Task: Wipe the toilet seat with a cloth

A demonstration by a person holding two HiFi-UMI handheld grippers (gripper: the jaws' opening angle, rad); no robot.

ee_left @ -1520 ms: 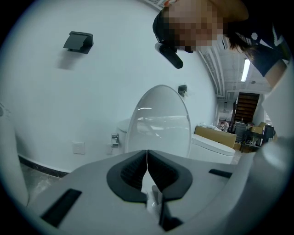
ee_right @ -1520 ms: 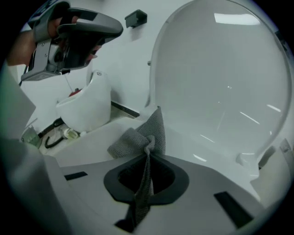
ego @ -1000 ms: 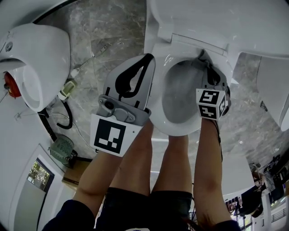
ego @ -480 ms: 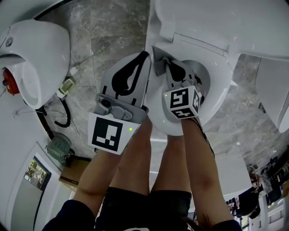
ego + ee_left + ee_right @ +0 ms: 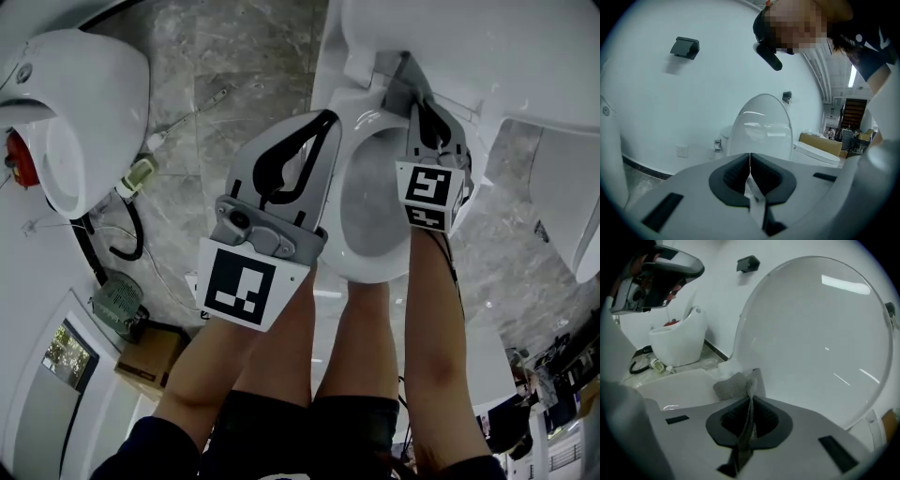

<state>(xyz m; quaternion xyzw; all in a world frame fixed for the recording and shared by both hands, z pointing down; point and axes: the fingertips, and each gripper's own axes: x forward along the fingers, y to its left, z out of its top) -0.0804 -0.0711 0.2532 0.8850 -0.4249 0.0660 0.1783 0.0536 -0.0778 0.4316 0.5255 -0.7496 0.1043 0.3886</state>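
- R gripper [image 5: 751,401]: jaws clamped on a grey cloth [image 5: 736,386]. The fabric runs down between the pads and bunches out past the tips.
- L gripper [image 5: 750,161]: jaws pressed together w/ nothing between them. It hangs off to the left of the bowl, clear of the seat.
- In the head view the cloth [image 5: 397,92] sits at the rear of the toilet seat [image 5: 354,265], right up by the hinge and the raised lid [image 5: 815,333]. The R gripper [image 5: 419,105] is over the back-right of the rim.
- Step, as we read it: mid-wipe, working the back arc of the seat. The front rim looks like the part left to cover.
- Next move prob needs the cloth kept flat on the rim and dragged along the curve toward us, w/o catching the hinge or slipping into the bowl.
- Vs 0.5 s ago: the R gripper has swung from the back-left of the seat to the back-right. 1 s ago it was further down the right side.
- L gripper [image 5: 319,122] is approx where it was.
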